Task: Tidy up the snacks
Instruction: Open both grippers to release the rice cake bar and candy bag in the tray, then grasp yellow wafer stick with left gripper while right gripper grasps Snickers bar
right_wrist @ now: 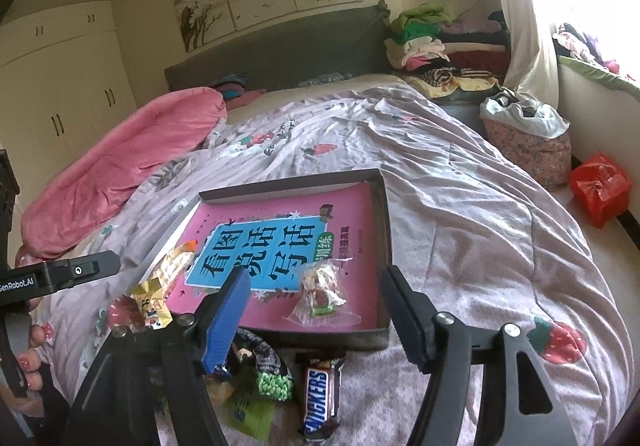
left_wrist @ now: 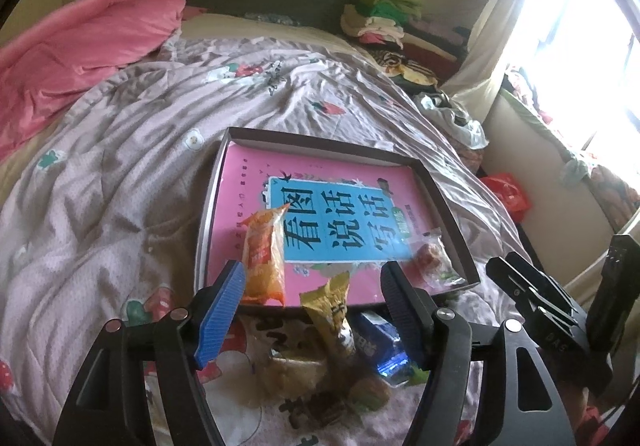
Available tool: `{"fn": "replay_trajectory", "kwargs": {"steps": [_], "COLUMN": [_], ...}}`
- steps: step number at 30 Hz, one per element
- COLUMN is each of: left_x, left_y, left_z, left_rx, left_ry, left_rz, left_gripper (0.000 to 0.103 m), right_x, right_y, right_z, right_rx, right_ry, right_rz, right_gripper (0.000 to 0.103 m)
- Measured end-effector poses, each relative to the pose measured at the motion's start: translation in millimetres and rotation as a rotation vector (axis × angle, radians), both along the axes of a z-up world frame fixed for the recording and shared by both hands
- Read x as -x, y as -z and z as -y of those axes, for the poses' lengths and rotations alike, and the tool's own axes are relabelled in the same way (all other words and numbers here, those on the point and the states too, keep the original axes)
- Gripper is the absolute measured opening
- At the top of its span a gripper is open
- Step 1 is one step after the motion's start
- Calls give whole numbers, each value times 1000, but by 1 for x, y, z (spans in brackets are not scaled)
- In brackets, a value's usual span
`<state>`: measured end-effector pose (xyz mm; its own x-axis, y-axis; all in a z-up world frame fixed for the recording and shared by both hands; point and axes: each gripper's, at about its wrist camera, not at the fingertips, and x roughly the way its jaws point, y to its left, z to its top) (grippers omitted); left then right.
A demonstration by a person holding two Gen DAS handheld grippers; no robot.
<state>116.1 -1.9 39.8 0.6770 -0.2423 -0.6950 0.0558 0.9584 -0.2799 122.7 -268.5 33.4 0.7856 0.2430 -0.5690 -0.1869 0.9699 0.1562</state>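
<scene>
A shallow dark tray (left_wrist: 320, 140) (right_wrist: 385, 246) lies on the bed with a pink book flat inside it. On the book rest an orange snack packet (left_wrist: 264, 258) (right_wrist: 176, 266) at the left and a clear-wrapped snack (left_wrist: 434, 258) (right_wrist: 320, 298) at the right. A gold packet (left_wrist: 332, 318) (right_wrist: 150, 302) leans on the tray's near edge. Loose on the quilt in front are a blue packet (left_wrist: 380, 346), a Snickers bar (right_wrist: 320, 394) and a green-and-black packet (right_wrist: 268, 370). My left gripper (left_wrist: 313, 274) and right gripper (right_wrist: 316, 278) both hover open over the tray's near edge, holding nothing.
The bed carries a rumpled lilac quilt (right_wrist: 460, 206) and a pink blanket (left_wrist: 80, 58) at the far left. Folded clothes (right_wrist: 424, 46) are piled by the headboard. A floral bag (right_wrist: 528, 142) and a red bag (right_wrist: 600, 190) sit on the floor at the right, under a bright window.
</scene>
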Motion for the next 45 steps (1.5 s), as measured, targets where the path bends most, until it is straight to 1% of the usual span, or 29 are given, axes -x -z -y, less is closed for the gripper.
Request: {"fn": "replay_trajectory", "kwargs": {"steps": [9, 25, 35, 45], "left_x": [9, 18, 22, 26], "left_y": [5, 17, 21, 26], "left_z": [0, 7, 13, 17], "left_rx": [-1, -5, -3, 2], "left_ry": [9, 34, 64, 73], "left_rz": [-15, -52, -61, -79], "left_gripper": [72, 72, 72, 72], "right_x": [11, 25, 32, 32], "right_y": [4, 12, 24, 33], "right_z": [1, -9, -12, -14], "right_rx": [6, 39, 66, 94], "right_ry": [5, -15, -19, -23], "right_rz": [-38, -75, -126, -169], "right_gripper": [67, 68, 68, 68]}}
